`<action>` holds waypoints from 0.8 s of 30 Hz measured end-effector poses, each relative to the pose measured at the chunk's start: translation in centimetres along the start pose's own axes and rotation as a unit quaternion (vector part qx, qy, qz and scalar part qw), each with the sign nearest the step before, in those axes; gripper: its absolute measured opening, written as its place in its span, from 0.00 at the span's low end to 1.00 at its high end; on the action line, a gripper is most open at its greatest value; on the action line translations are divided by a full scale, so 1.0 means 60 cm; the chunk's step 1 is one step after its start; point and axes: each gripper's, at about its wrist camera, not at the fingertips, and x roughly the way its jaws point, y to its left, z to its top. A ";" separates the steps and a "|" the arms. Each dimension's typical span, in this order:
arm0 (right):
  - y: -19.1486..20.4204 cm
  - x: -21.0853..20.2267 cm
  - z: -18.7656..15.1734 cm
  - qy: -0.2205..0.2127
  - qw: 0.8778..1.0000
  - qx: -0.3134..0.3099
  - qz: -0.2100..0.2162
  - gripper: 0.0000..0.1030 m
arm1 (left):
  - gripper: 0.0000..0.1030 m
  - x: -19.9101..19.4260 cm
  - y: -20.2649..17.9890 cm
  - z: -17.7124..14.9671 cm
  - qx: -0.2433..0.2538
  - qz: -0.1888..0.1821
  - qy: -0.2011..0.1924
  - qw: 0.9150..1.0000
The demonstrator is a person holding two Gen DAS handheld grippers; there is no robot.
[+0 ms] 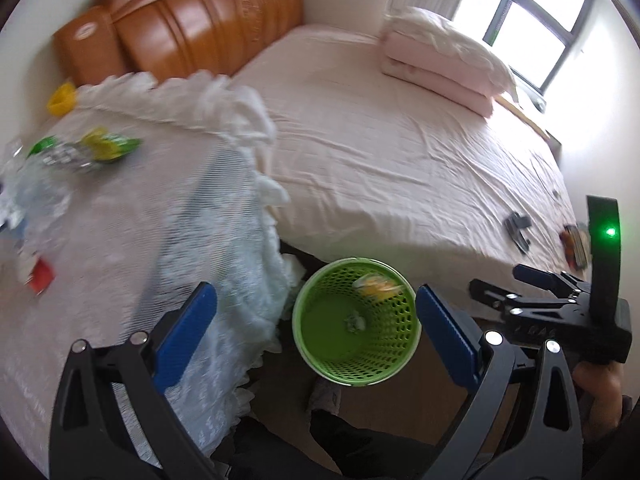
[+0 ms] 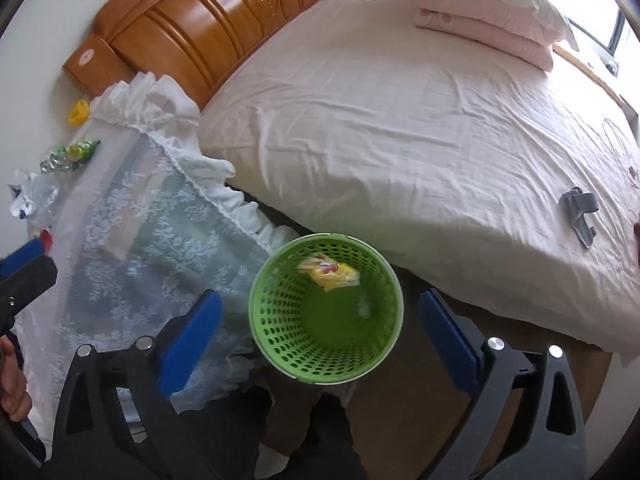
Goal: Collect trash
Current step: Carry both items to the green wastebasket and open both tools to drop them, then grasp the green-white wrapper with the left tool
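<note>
**Wrapper dropped, more trash waiting on the nightstand**

We held both grippers over the green bin (image 2: 326, 308), which stood on the floor between the bed (image 2: 400, 120) and the lace-covered worktop (image 2: 132, 216), close enough to serve both. Our right gripper (image 2: 320, 336) had its jaws wide and empty, straddling the bin's mouth; a yellow wrapper (image 2: 328, 274) lay against the inner wall, with a small crumpled scrap (image 1: 354, 322) on the bottom. Our left gripper (image 1: 316, 328) was also spread wide, holding nothing. More trash sat on the worktop: a green-and-yellow wrapper (image 1: 108, 146), clear plastic (image 1: 36, 192) and a red piece (image 1: 40, 276), probably our next pickups
</note>
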 end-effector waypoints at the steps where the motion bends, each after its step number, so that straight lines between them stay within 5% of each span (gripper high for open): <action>1: 0.004 -0.010 0.001 -0.005 1.000 0.000 0.000 0.98 | 0.92 -0.005 0.009 -0.001 -0.005 0.002 -0.003 1.000; 9: 0.054 -0.061 0.016 -0.033 0.999 -0.034 0.003 0.98 | 0.92 -0.069 0.084 0.000 -0.045 0.025 -0.042 0.998; 24: 0.269 -0.039 0.047 -0.030 0.986 -0.143 0.076 0.98 | 0.92 -0.156 0.238 -0.053 -0.128 0.084 -0.072 0.986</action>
